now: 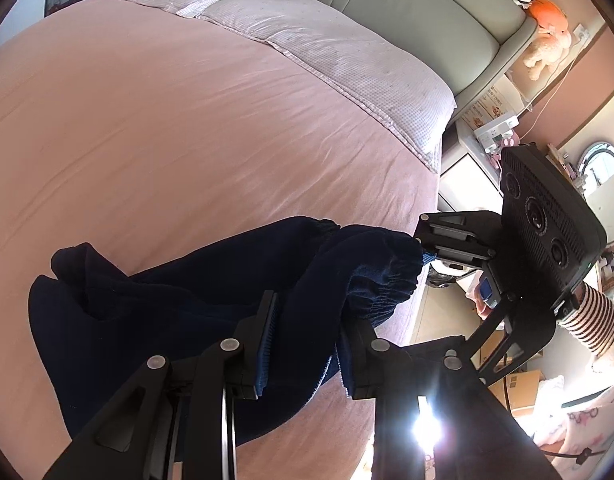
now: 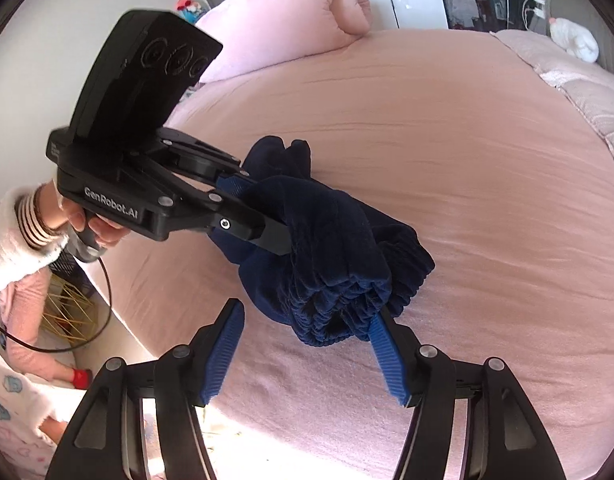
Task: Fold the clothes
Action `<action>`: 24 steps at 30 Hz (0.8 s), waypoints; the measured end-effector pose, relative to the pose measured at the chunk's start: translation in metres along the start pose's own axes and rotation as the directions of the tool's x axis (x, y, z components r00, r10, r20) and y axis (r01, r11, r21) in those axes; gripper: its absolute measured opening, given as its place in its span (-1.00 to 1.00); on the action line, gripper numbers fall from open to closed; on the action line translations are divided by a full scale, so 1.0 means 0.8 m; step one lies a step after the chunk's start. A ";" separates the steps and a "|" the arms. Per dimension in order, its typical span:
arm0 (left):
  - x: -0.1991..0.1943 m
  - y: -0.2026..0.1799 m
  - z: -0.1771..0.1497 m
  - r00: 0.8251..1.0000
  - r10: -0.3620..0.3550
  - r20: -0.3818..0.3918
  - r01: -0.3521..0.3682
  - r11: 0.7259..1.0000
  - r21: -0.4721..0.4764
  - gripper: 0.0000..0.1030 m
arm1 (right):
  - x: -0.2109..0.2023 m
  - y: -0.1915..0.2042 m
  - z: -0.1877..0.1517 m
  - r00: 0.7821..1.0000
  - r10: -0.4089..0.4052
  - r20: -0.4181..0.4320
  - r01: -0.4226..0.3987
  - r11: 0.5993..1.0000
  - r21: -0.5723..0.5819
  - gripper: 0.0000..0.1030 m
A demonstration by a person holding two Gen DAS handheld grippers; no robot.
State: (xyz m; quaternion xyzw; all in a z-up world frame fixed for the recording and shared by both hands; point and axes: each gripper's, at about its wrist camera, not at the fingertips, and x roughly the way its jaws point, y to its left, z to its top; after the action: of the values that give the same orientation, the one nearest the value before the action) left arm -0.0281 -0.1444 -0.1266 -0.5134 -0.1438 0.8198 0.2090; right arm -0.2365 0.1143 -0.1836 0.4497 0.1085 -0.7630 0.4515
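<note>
A dark navy garment with an elastic waistband lies bunched near the edge of a pink bed sheet. My left gripper is shut on a thick fold of it; the cloth fills the gap between the blue pads. In the right wrist view the garment hangs from the left gripper, slightly lifted. My right gripper stands open, and the gathered waistband touches its right pad. Seen from the left, the right gripper sits at the waistband's end.
Two checked pillows and a grey headboard lie at the far side. A rolled pink quilt rests at the bed's far end. A nightstand stands past the bed edge. A hand holds the left gripper.
</note>
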 end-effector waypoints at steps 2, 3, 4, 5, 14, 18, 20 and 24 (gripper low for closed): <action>-0.001 0.002 0.001 1.000 0.003 0.002 -0.003 1.000 -0.004 -0.53 | 0.007 0.012 0.000 0.997 -0.076 -0.012 0.075 0.995 -0.067 0.21; -0.001 0.002 0.001 1.000 0.004 0.003 -0.004 1.000 -0.006 -0.53 | 0.010 0.017 0.000 0.993 -0.114 -0.016 0.112 0.989 -0.101 0.21; -0.002 0.003 0.002 1.000 0.006 0.004 -0.006 1.000 -0.008 -0.53 | 0.011 0.021 -0.001 0.990 -0.137 -0.013 0.135 0.984 -0.120 0.20; -0.002 0.004 0.002 1.000 0.007 0.005 -0.007 1.000 -0.009 -0.53 | 0.010 0.022 0.000 0.990 -0.139 -0.004 0.138 0.983 -0.117 0.20; 0.001 0.007 0.006 1.000 0.022 -0.005 -0.022 1.000 -0.020 -0.53 | -0.009 -0.009 0.001 0.998 -0.026 0.053 0.022 0.997 0.069 -0.15; 0.004 0.007 0.006 0.999 0.042 -0.003 -0.042 0.999 -0.019 -0.53 | -0.007 -0.021 0.000 0.999 0.034 0.021 -0.037 0.988 0.148 -0.28; 0.004 0.010 0.008 0.999 0.053 0.004 -0.052 0.998 -0.027 -0.53 | -0.004 -0.033 0.000 0.998 0.064 0.005 -0.063 0.973 0.222 -0.29; 0.002 0.014 0.016 0.998 0.055 0.022 -0.054 0.997 -0.060 -0.53 | 0.001 -0.049 0.000 0.995 0.103 -0.015 -0.091 0.927 0.365 -0.29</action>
State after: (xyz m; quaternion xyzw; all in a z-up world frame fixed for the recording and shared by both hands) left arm -0.0425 -0.1540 -0.1272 -0.5134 -0.1564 0.8266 0.1694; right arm -0.2674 0.1358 -0.1938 0.5431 -0.0493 -0.7389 0.3957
